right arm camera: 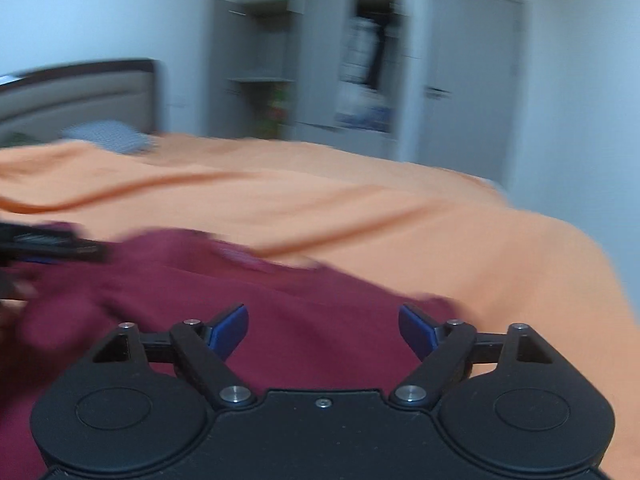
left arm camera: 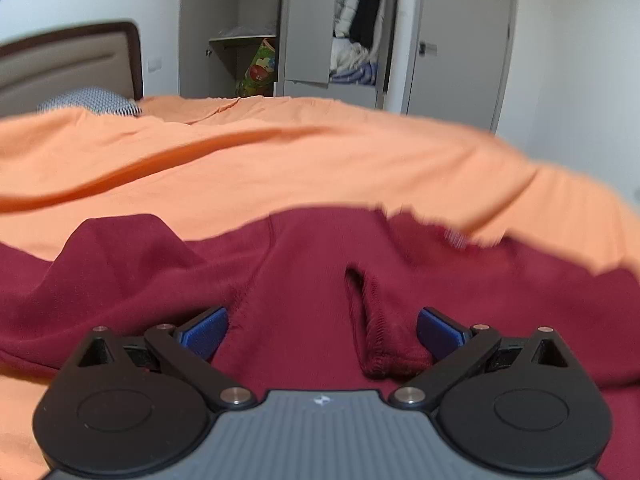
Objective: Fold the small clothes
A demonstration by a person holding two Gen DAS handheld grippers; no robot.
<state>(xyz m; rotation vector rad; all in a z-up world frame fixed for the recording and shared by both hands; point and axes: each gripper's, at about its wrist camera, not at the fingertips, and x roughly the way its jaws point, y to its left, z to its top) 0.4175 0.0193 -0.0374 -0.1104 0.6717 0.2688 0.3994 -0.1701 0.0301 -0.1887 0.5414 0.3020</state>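
Both grippers above a dark red garment (left arm camera: 304,264) spread on an orange bedsheet (left arm camera: 280,168). Left gripper (left arm camera: 322,330): jaws spread wide, blue pads (left arm camera: 204,332) apart on either side of a stitched hem fold; nothing gripped. Right gripper (right arm camera: 323,330): jaws wide apart over the garment's flat cloth, holding nothing, pads clear of the fabric. The left gripper appears blurred at the left edge of the right wrist view.
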